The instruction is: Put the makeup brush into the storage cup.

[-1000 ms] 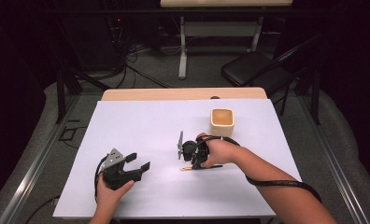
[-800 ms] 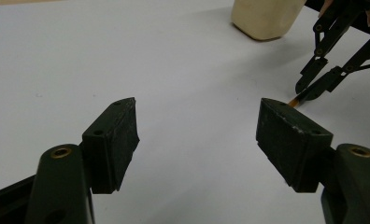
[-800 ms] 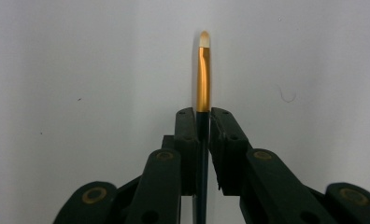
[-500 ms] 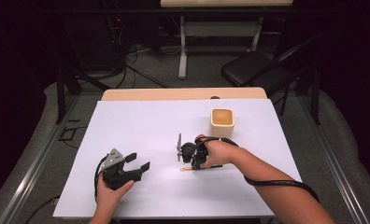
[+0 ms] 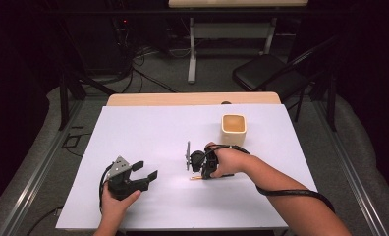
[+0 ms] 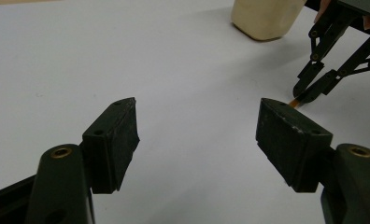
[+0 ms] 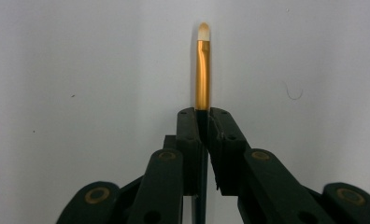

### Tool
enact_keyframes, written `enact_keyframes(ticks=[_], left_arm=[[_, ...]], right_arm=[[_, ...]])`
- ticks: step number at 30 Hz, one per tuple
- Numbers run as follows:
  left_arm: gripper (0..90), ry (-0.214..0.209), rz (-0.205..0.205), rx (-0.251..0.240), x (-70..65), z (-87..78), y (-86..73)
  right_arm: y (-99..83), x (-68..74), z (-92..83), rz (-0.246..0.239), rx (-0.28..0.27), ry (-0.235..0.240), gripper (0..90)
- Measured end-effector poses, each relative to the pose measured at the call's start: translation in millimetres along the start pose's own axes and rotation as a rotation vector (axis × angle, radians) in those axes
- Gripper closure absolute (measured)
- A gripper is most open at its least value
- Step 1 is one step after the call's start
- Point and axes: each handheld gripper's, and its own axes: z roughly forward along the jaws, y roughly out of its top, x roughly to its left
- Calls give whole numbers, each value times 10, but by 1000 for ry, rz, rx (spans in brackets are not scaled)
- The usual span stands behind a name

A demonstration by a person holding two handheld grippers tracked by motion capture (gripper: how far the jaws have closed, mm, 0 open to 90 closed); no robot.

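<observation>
A thin brush with a gold ferrule and a pale tip lies low over the white table. My right gripper is shut on its dark handle, with the ferrule sticking out past the jaws. In the high view the right gripper points down at mid-table, and the brush's tip peeks out beside it. My left gripper rests at the front left, open and holding nothing. Its own view has the jaws wide apart, with the right gripper and the brush beyond them.
A cream square cup stands at the back right of the white table; the left gripper view has this cup at its top. A black chair and cables lie on the floor beyond the table.
</observation>
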Motion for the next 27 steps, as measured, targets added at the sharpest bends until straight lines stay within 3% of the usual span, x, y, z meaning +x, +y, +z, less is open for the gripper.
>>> enact_keyframes(ticks=[27], left_arm=[[297,1,1,1,2,0,0]], right_arm=[[25,10,41,-14,29,22,832]])
